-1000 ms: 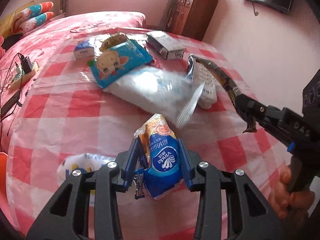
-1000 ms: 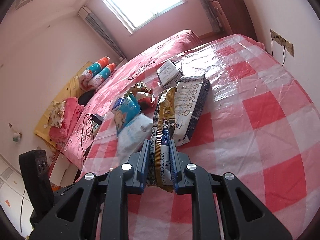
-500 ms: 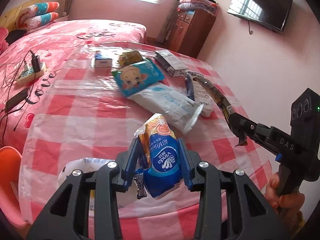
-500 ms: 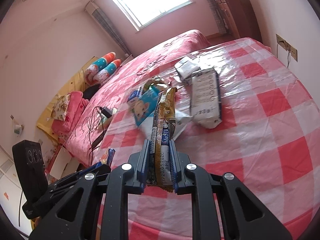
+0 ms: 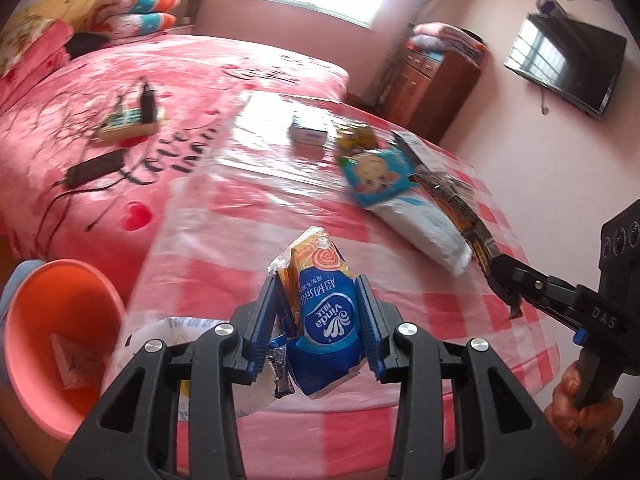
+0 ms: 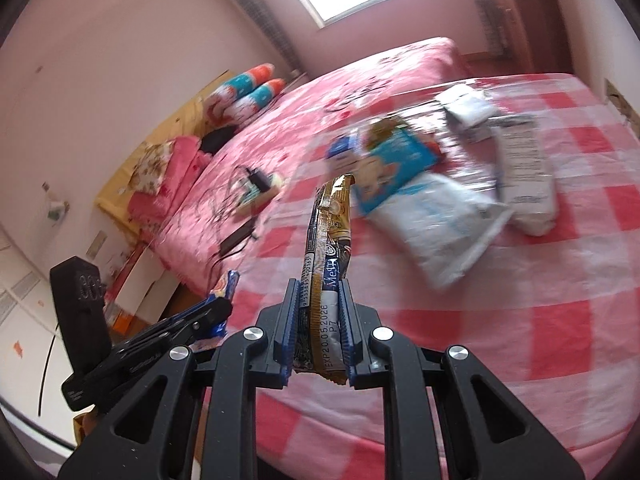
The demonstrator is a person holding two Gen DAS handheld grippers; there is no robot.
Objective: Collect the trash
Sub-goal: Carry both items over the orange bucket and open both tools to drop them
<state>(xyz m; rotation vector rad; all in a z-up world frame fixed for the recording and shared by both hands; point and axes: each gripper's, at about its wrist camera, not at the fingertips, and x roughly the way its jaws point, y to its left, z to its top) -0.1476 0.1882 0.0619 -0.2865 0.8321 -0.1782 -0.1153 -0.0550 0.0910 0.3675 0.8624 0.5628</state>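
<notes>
My left gripper is shut on a blue Vinda tissue pack together with an orange wrapper, held above the near edge of the checked table. My right gripper is shut on a long gold and black snack wrapper; it also shows in the left wrist view, over the table's right side. An orange bin stands on the floor at the lower left, with a white plastic bag beside it. More trash lies on the table: a white pack and a blue cartoon pack.
A small white box, a yellow wrapper and a white sachet pack lie farther back. The pink bed holds a power strip and cables. A wooden cabinet and a wall TV stand behind.
Both grippers have pulled back and swung left, each still holding its item. The orange bin has come into the left wrist view. The table trash now sits farther away.
</notes>
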